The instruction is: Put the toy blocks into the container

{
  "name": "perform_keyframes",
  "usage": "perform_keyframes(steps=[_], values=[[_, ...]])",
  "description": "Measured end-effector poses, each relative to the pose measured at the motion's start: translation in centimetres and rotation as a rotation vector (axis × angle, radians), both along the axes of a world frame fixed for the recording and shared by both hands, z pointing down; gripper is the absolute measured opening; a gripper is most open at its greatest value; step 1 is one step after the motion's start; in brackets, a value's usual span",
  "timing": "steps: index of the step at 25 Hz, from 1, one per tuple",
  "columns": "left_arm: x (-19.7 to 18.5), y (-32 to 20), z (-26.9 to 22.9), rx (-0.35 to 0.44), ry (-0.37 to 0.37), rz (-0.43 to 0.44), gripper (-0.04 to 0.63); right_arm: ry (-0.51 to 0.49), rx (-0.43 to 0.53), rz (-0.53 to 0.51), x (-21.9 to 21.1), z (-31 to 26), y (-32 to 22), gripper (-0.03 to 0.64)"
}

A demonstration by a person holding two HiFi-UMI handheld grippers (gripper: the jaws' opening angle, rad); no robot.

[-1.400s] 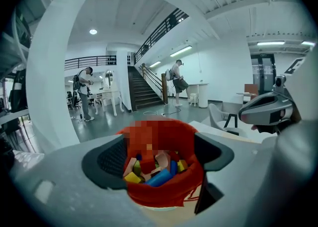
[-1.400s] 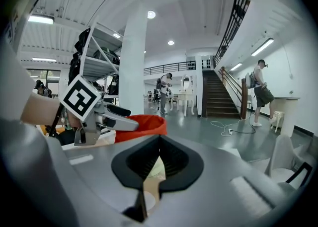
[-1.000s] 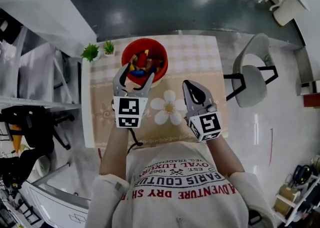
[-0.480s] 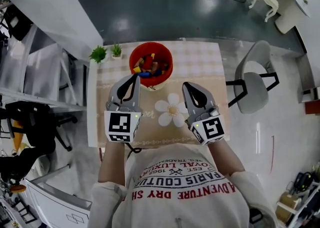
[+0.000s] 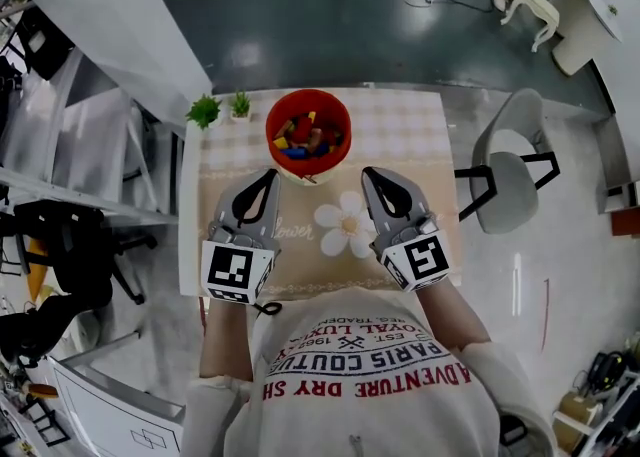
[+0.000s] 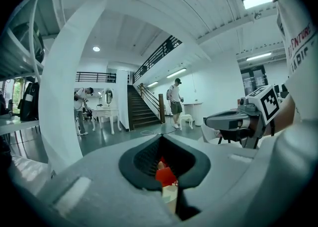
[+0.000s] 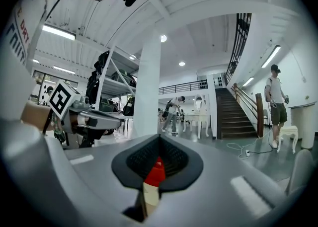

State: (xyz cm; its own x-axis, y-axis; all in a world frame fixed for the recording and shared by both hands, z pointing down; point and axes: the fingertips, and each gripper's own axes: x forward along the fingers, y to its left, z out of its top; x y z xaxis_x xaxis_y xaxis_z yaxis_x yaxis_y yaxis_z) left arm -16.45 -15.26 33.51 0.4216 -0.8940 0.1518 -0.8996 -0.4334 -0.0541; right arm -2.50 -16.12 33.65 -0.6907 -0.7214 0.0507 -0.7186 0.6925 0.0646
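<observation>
Though tiny here, multicoloured blocks [image 5: 306,136] seemingly crowd the red container [image 5: 310,95].

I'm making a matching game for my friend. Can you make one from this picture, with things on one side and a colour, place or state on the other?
Things:
1. container
2. toy blocks
3. little plants
4. left claw

Matches:
A. shut
B. red
C. inside the container
D. far left corner of the table

Right pairs: 1-B, 2-C, 3-D, 4-A
</observation>
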Motion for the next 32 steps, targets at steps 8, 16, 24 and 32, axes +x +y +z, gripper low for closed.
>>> perform_keyframes(steps=[8,16,24,32], values=[[-0.08,0.41,0.20,0.002,0.015,0.034,0.008,0.023,-0.010,-0.040,-0.59,0.27,0.27,0.000],[0.03,0.39,0.47,0.002,0.023,0.029,0.008,0.012,-0.023,-0.033,-0.41,0.54,-0.04,0.000],[0.02,0.39,0.44,-0.007,0.024,0.020,0.008,0.032,-0.009,-0.055,-1.01,0.34,0.38,0.000],[0.02,0.48,0.60,-0.018,0.009,0.007,0.008,0.043,-0.020,-0.066,-0.96,0.70,0.44,0.000]])
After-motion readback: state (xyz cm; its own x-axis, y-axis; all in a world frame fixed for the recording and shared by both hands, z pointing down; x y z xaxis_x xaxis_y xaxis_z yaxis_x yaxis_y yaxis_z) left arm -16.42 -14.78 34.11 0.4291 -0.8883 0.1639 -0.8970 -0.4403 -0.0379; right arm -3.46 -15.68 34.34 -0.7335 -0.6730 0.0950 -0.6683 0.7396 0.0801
